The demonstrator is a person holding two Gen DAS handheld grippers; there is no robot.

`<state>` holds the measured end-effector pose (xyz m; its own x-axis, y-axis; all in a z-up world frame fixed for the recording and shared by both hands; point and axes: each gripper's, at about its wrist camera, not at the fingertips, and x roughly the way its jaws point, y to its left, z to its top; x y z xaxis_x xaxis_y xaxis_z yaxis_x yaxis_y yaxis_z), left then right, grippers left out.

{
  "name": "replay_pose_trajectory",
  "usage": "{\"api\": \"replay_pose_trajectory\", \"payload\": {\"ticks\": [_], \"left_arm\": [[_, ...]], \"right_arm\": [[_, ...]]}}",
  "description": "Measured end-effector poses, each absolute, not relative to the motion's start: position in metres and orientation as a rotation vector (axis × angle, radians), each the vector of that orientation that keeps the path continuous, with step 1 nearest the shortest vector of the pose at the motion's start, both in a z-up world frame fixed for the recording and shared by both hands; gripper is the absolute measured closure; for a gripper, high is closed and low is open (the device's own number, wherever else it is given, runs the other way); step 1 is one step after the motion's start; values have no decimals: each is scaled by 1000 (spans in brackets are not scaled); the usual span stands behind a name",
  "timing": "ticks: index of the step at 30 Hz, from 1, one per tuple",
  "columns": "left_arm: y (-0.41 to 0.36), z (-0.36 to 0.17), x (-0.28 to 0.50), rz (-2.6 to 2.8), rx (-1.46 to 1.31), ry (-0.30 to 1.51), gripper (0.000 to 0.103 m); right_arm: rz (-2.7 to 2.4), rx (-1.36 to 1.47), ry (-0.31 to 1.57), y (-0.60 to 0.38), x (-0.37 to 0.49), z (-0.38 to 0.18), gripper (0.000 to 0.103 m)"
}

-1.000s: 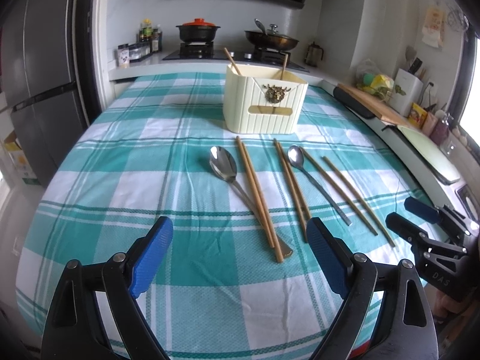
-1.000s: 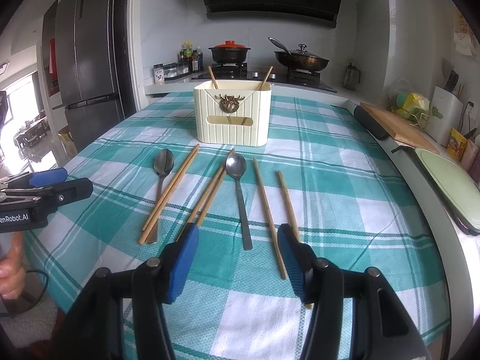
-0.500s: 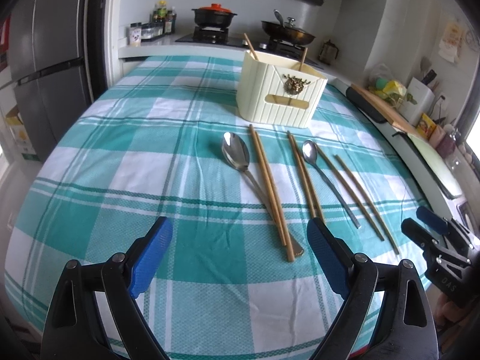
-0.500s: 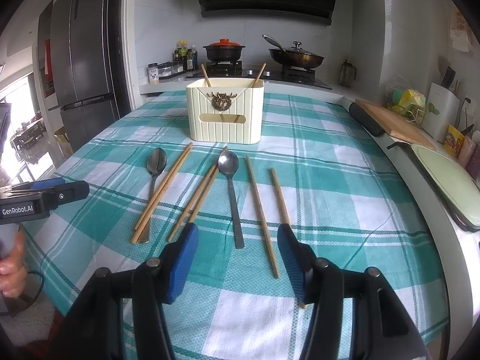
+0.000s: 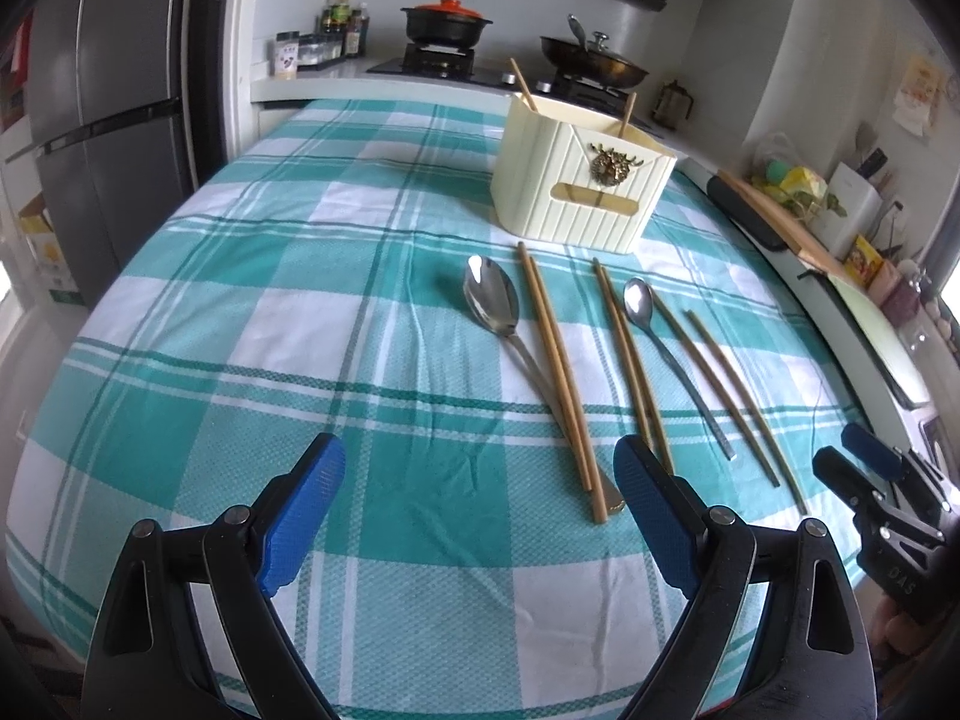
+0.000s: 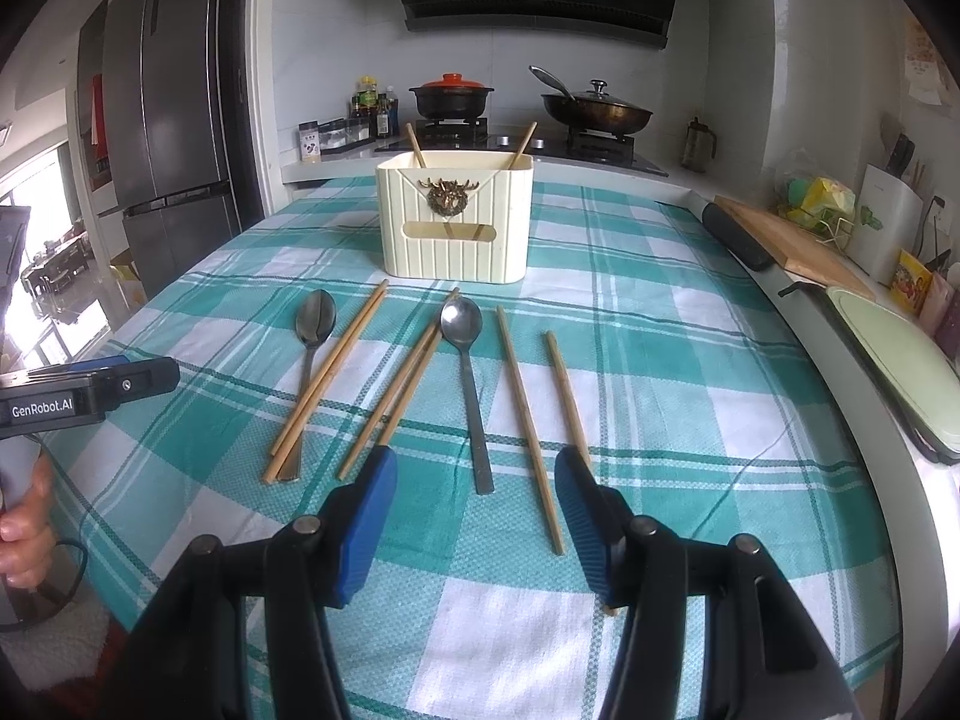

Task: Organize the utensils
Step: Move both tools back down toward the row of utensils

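Observation:
A cream utensil holder (image 6: 454,218) with two chopsticks standing in it sits mid-table; it also shows in the left wrist view (image 5: 579,179). In front of it lie two metal spoons, a left spoon (image 6: 312,333) and a middle spoon (image 6: 467,360), and several wooden chopsticks (image 6: 528,420) side by side. In the left wrist view the left spoon (image 5: 495,306) lies partly under a chopstick pair (image 5: 558,378). My left gripper (image 5: 480,504) is open and empty, near the chopstick ends. My right gripper (image 6: 474,516) is open and empty, just short of the middle spoon's handle.
A teal checked cloth (image 6: 660,360) covers the table. Behind it are a stove with a pot (image 6: 451,97) and a pan (image 6: 594,114), and a fridge (image 6: 162,120) at the left. A cutting board (image 6: 792,240) and a green tray (image 6: 900,348) line the right counter.
Both grippers have shifted slightly over the table, with the view tilting a little toward the utensils. Nothing on the table has moved and both grippers stay open.

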<state>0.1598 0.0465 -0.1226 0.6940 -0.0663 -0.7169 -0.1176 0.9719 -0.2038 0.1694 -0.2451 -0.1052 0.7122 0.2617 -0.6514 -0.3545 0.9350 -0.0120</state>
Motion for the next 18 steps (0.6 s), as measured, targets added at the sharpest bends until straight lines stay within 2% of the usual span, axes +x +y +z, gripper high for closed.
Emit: {"api": "replay_pose_trajectory", "payload": {"ticks": [18], "left_arm": [[63, -134, 168, 56, -311, 843, 11]], "right_arm": [[294, -103, 703, -265, 171, -110, 47]]}}
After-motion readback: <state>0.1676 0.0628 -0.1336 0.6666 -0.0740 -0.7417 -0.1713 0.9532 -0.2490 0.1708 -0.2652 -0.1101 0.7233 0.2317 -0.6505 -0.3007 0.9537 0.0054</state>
